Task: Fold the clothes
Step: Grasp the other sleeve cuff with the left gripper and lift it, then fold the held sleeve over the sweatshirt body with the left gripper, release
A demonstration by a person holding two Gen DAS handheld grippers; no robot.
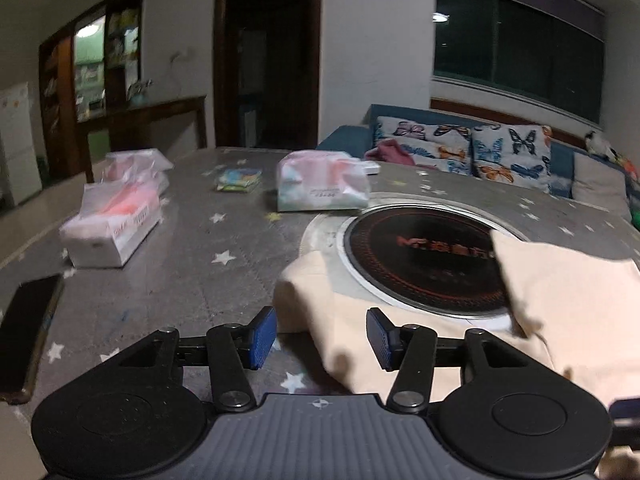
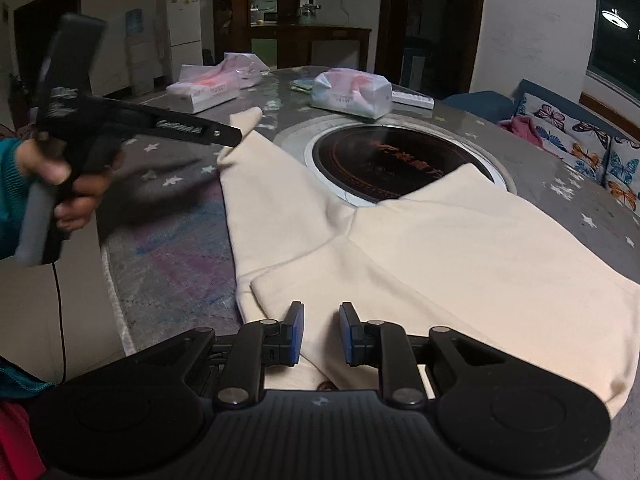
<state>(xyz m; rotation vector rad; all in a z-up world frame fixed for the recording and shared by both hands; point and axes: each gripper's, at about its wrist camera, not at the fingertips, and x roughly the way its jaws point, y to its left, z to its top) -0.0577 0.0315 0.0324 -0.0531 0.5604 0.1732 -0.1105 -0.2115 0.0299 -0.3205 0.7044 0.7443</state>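
Covering most of the scene, the worktop point(image 2: 168, 240) carries a grey star-print cloth and a round black hob point(image 2: 400, 162) set into its middle. A cream garment point(image 2: 460, 248) lies on the near side of the worktop, partly folded, with two flaps meeting in a V. Its far points overlap the hob rim, and one narrow end point(image 2: 250, 118) reaches toward the far left.

Left tongs point(image 1: 321, 338): blue pads point(image 1: 262, 336) well apart, empty, hovering just over the left edge of the garment point(image 1: 360, 344). In the right wrist view the left tool is held up off the worktop by a hand point(image 2: 74, 188) with a teal sleeve.

Right tongs point(image 2: 321, 332): pads point(image 2: 296, 334) apart with a narrow gap, gripping nothing, poised at the near edge of the garment; whether they touch the cloth cannot be told.

Tissue packs stand on the far side: two at the left point(image 1: 116, 228), one in the centre point(image 1: 324, 186) just beyond the hob. A small coloured packet point(image 1: 240, 180) lies between them. A dark phone point(image 1: 30, 336) lies at the worktop's left edge. A white remote point(image 2: 412, 98) lies beside the centre pack.
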